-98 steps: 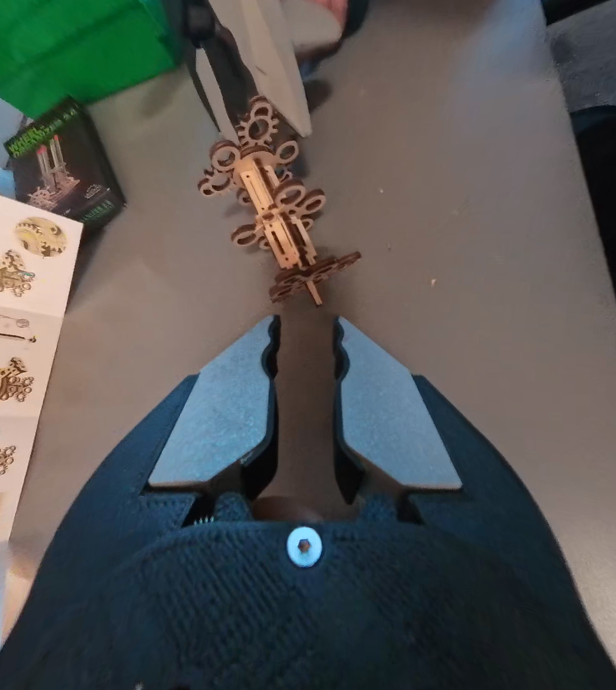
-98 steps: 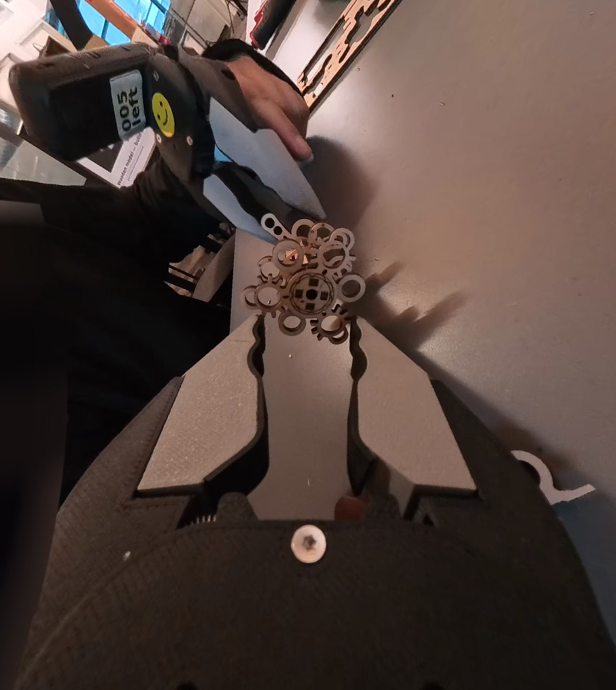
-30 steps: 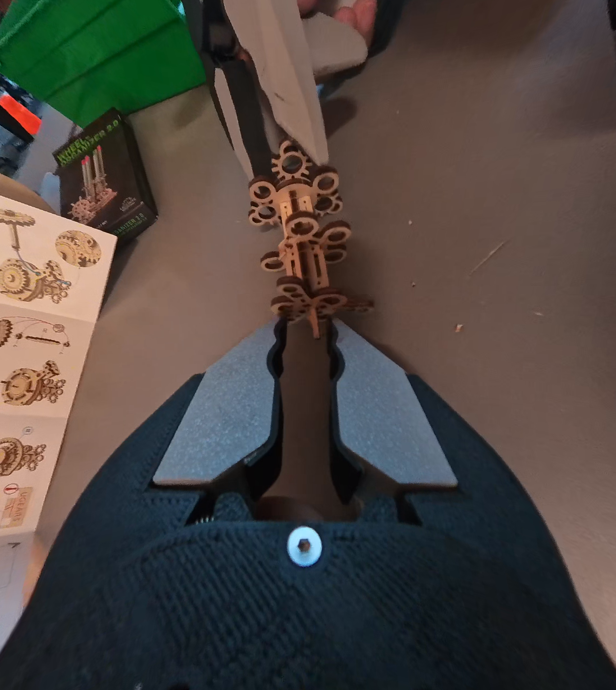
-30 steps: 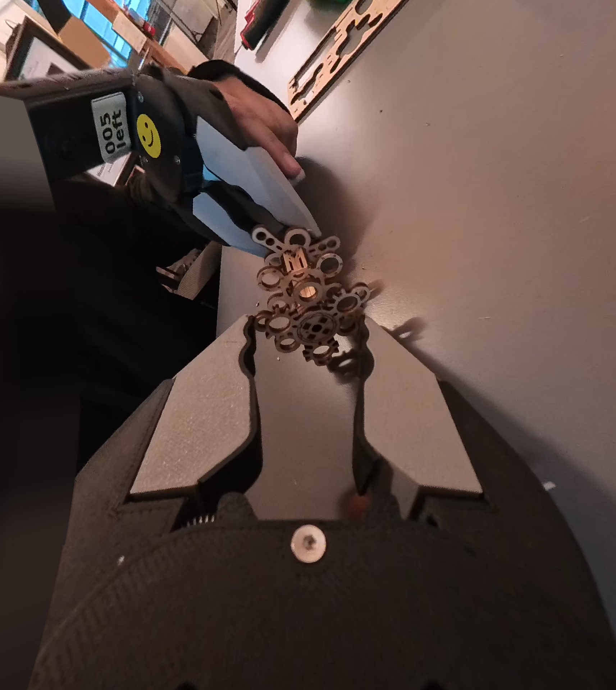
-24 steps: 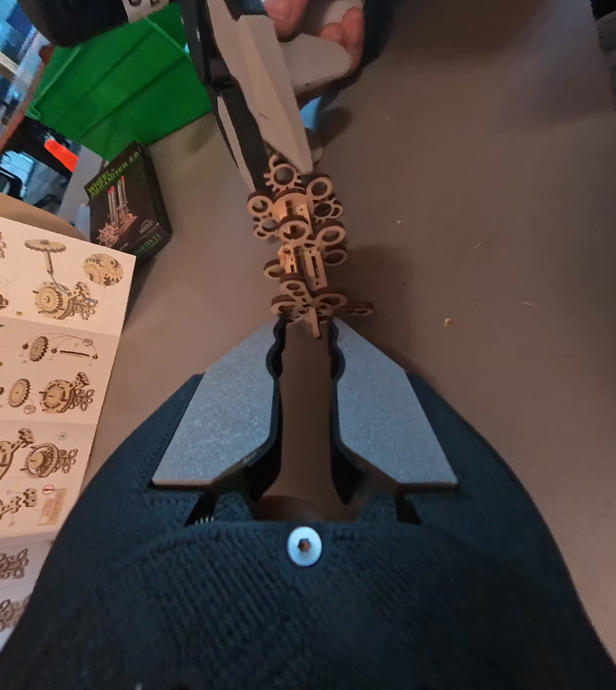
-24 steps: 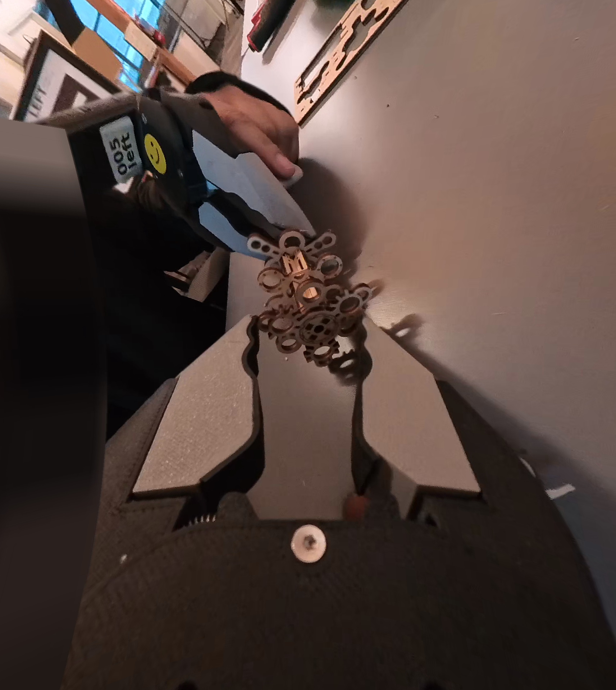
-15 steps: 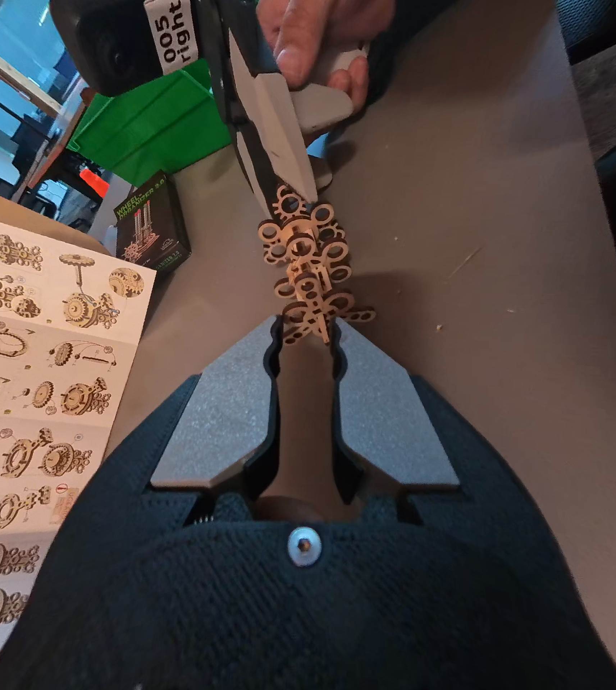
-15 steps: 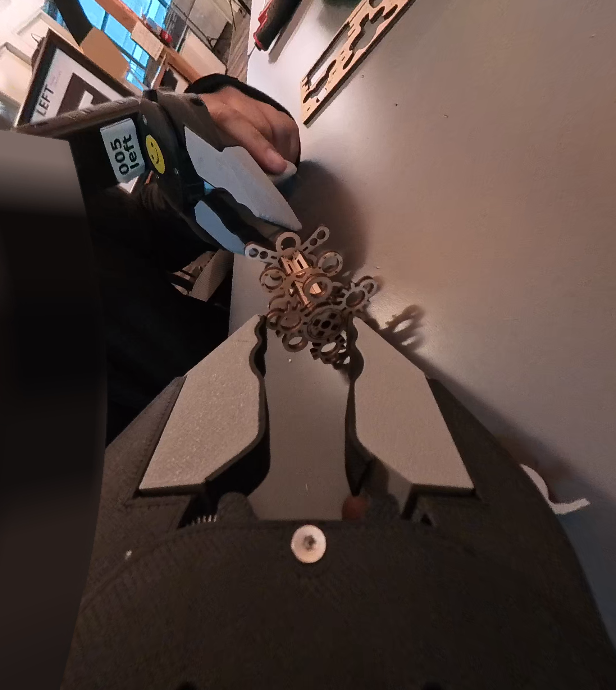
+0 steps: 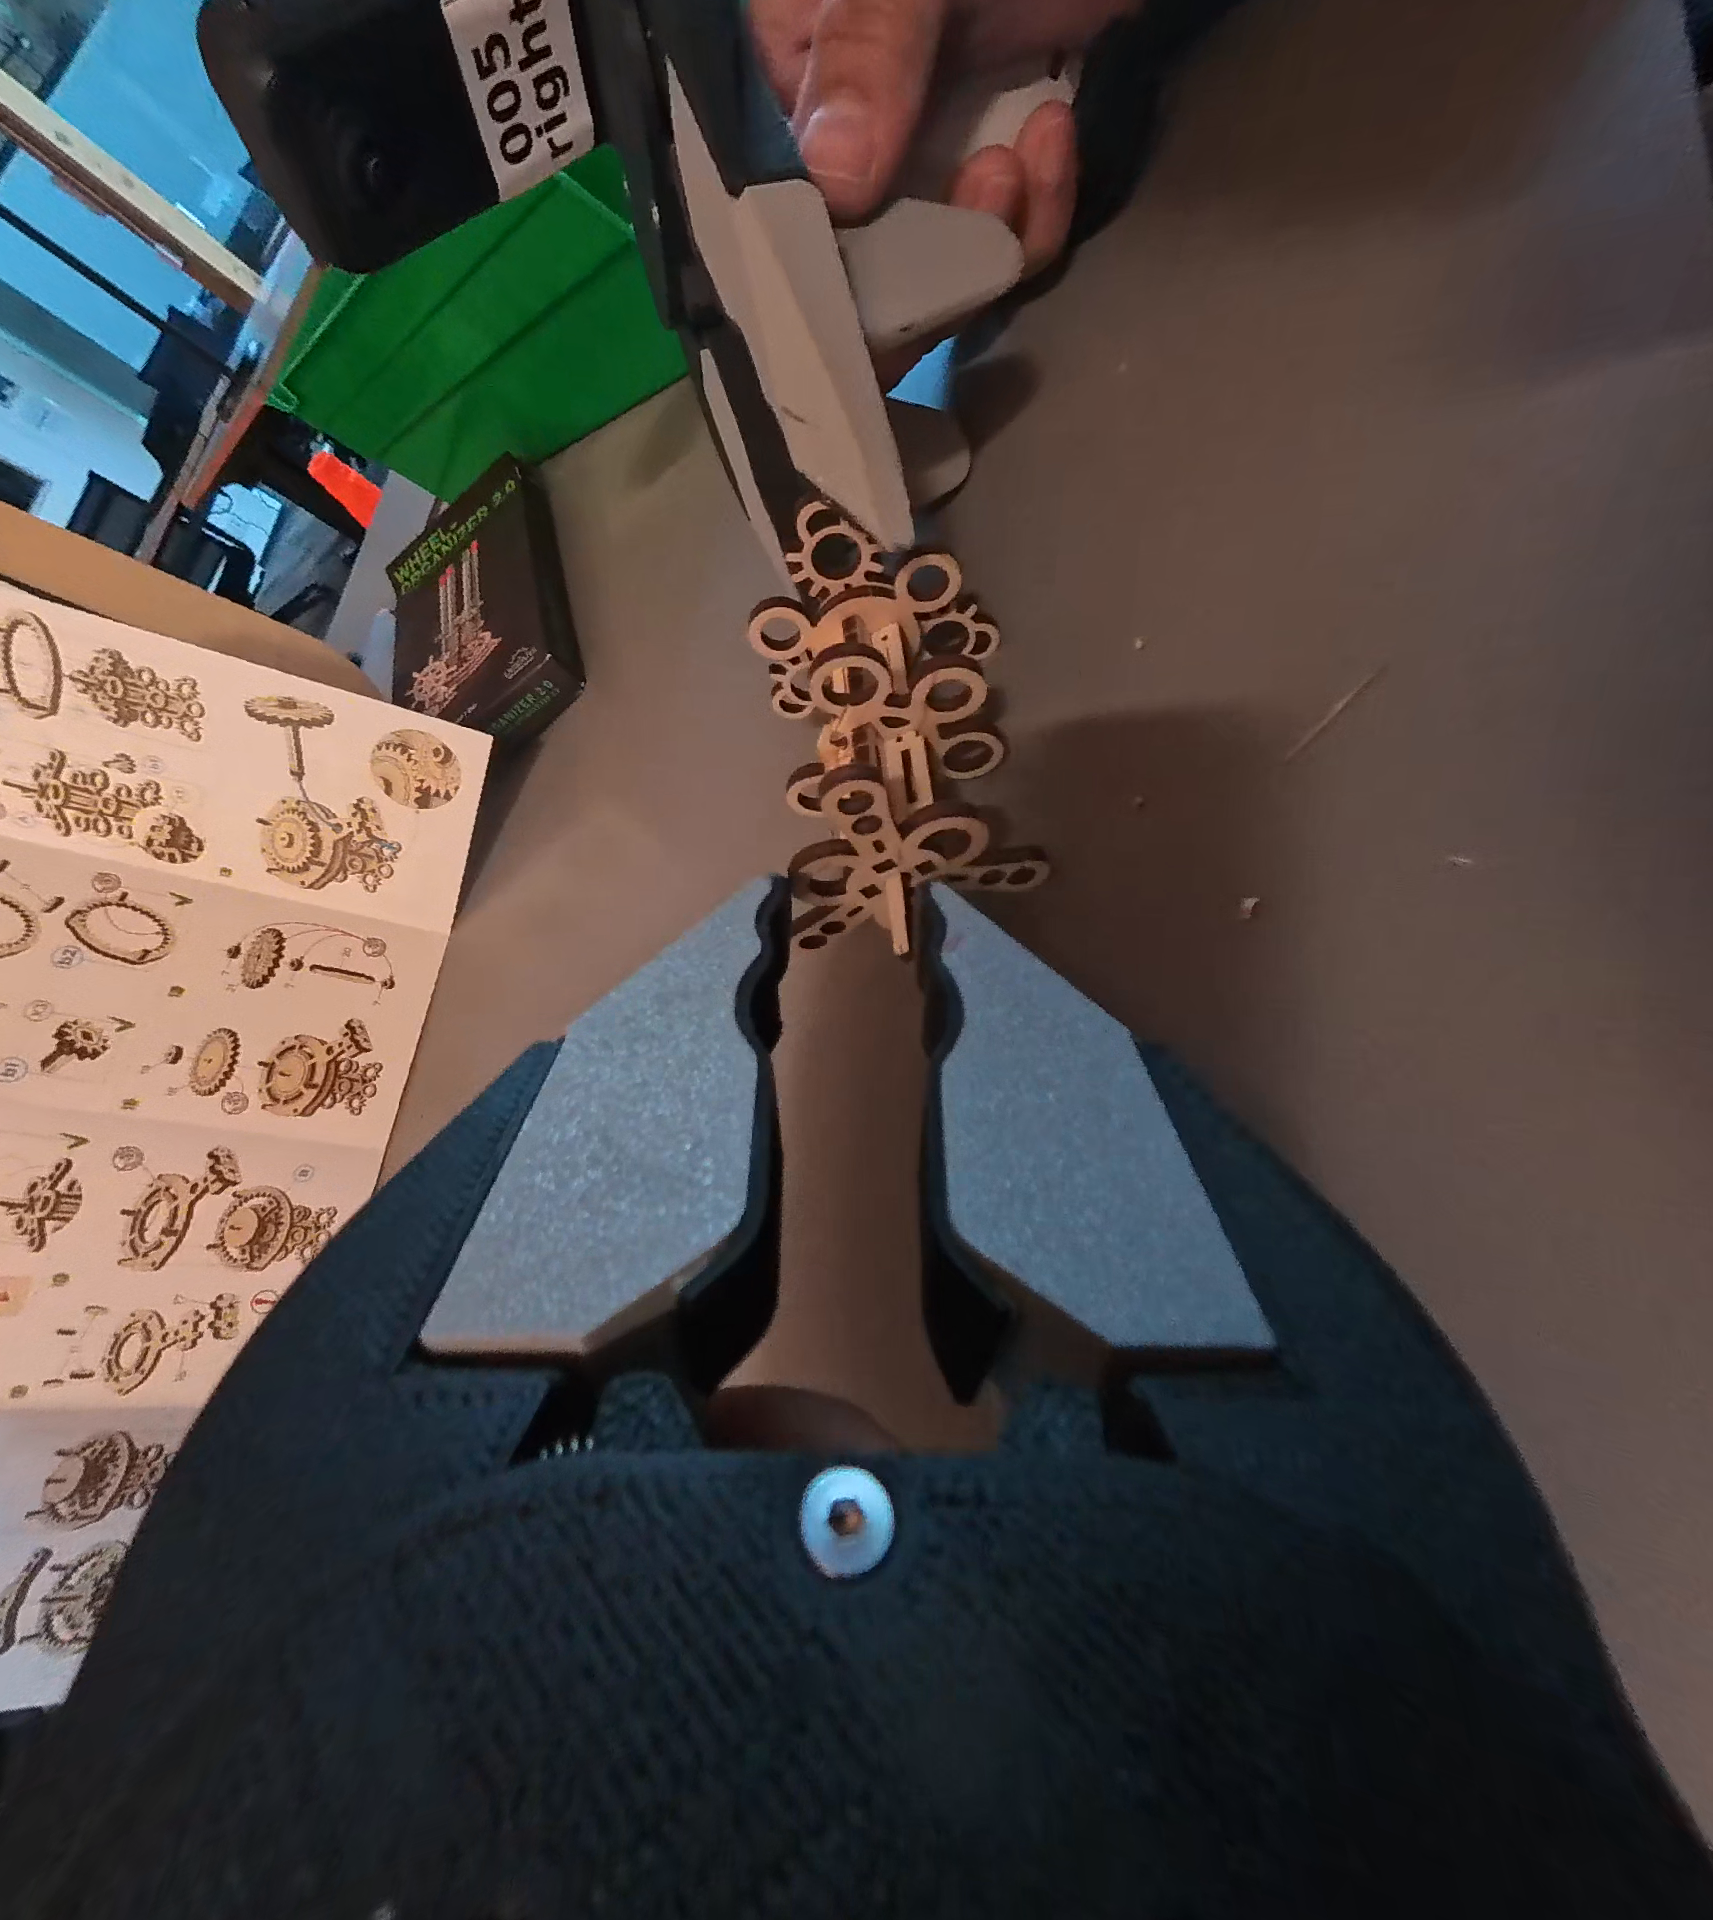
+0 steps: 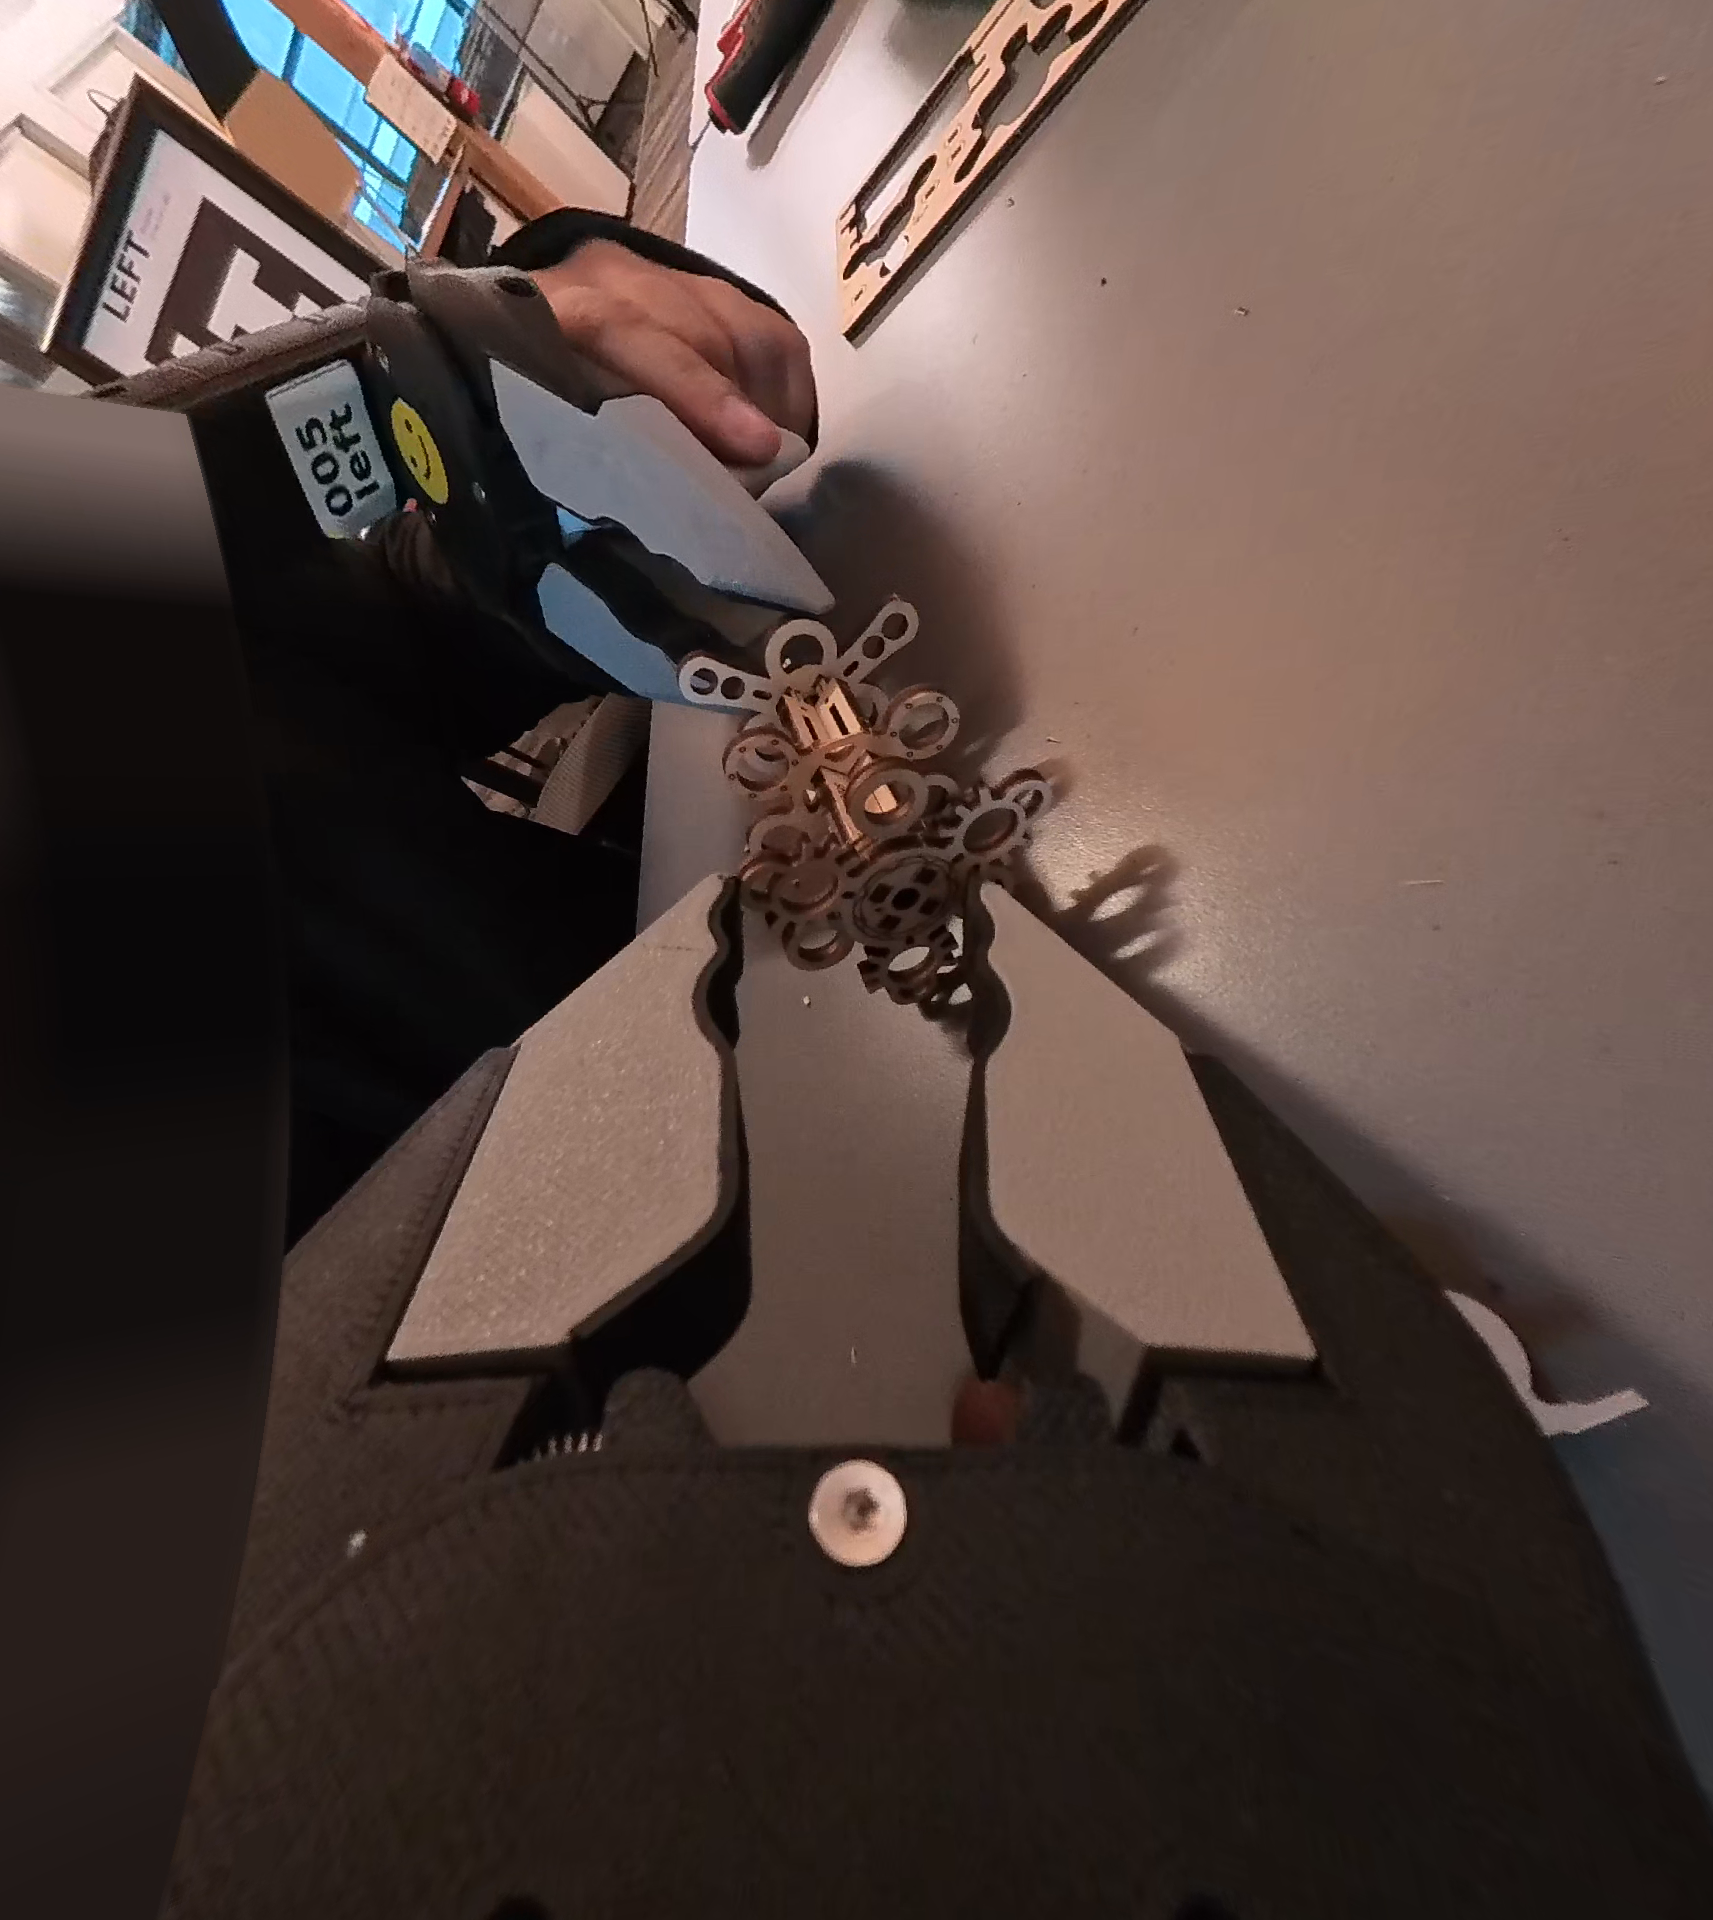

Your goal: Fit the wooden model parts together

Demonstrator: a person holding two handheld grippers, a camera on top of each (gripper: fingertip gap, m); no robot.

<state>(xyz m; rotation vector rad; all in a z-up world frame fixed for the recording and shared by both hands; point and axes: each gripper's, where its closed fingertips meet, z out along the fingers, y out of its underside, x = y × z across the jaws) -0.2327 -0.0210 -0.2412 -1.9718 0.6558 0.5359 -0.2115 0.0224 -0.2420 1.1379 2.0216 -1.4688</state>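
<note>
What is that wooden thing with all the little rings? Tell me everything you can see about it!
The wooden model looks like thin, pale laser-cut wood with dark edges: flat plates of joined rings and small gear teeth stacked along a slotted central stick. It hangs in the air above the grey table, between two grippers. The right gripper pinches its far end; the left gripper has its near end between its fingertips.

I see a pale laser-cut plywood model (image 9: 883, 748), a slim central spine stacked with flat tiers of joined rings and small gear-toothed discs. It hangs tilted above the grey desk (image 9: 1351, 520), not touching it. Its far end sits in the right tongs (image 9: 836, 520); its near end, a spoked plate with a projecting peg, lies between my left tongs (image 9: 847, 914).
</note>
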